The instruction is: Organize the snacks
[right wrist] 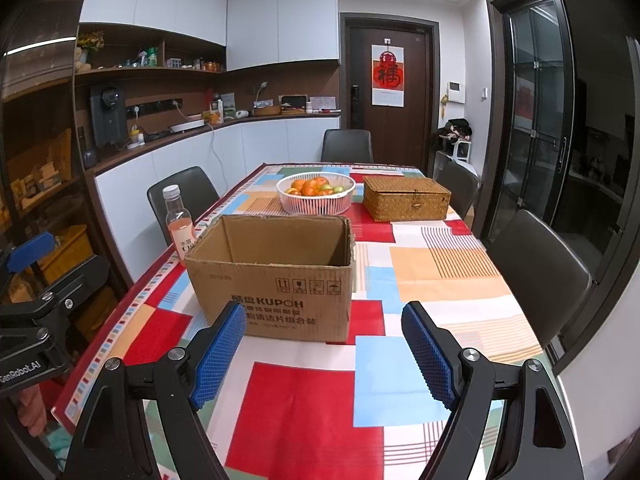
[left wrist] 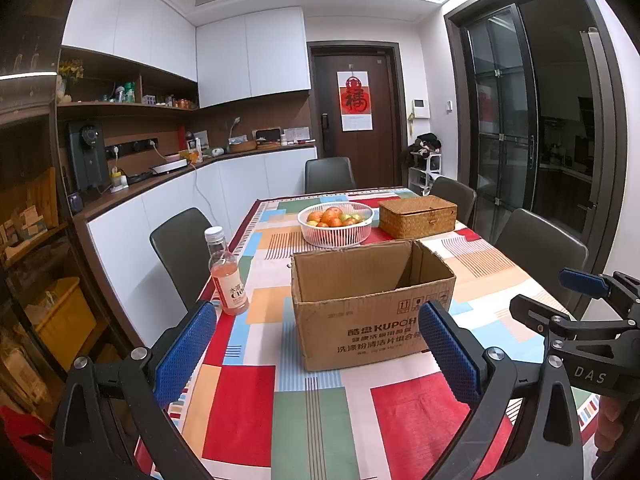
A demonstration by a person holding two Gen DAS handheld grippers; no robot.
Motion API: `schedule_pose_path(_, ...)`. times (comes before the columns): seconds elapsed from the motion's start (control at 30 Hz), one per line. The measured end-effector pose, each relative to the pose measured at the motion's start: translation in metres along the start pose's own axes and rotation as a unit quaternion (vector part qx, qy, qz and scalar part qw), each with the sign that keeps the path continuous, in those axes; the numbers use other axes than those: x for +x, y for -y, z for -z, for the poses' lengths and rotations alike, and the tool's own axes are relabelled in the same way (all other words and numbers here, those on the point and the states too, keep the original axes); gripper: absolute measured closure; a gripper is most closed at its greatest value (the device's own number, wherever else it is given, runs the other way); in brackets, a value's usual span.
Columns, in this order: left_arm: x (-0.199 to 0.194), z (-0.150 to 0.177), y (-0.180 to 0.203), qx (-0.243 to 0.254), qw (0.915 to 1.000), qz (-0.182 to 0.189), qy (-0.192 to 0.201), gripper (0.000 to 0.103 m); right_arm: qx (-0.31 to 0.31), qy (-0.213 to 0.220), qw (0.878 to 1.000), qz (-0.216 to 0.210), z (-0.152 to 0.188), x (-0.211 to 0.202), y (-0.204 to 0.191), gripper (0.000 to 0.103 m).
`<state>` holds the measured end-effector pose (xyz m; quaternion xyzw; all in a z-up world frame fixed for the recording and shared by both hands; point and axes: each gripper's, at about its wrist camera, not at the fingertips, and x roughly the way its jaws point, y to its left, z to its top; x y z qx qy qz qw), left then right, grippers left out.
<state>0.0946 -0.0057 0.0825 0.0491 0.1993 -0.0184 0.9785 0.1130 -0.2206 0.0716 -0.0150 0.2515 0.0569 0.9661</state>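
Note:
An open brown cardboard box [left wrist: 372, 304] stands on the table with the patchwork cloth [left wrist: 308, 412]; what I see of its inside is bare. It also shows in the right wrist view [right wrist: 276, 280]. A bottle of pink drink with a white cap [left wrist: 225, 274] stands upright left of the box, also in the right wrist view [right wrist: 179, 222]. My left gripper [left wrist: 316, 344] is open and empty, above the near table edge in front of the box. My right gripper [right wrist: 324, 350] is open and empty, right of the left one.
A white basket of oranges and green fruit [left wrist: 335, 222] and a shut woven box [left wrist: 418, 216] stand behind the cardboard box. Dark chairs [left wrist: 182, 248] ring the table. A counter with appliances runs along the left wall. A dark door stands at the back.

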Motion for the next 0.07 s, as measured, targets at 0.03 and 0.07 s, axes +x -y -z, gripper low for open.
schedule_pose_path(0.03, 0.0001, 0.0000, 0.0001, 0.000, 1.0000, 0.000, 0.000, 0.000, 0.000, -0.001, 1.000, 0.000, 0.0000, -0.0002, 0.0003, 0.022)
schedule_pose_path(0.07, 0.0006, 0.0000, 0.0003, 0.000, 1.0000, -0.001, -0.001, 0.000, 0.000, -0.001, 1.000, 0.000, 0.0013, -0.0001, 0.0001, 0.022)
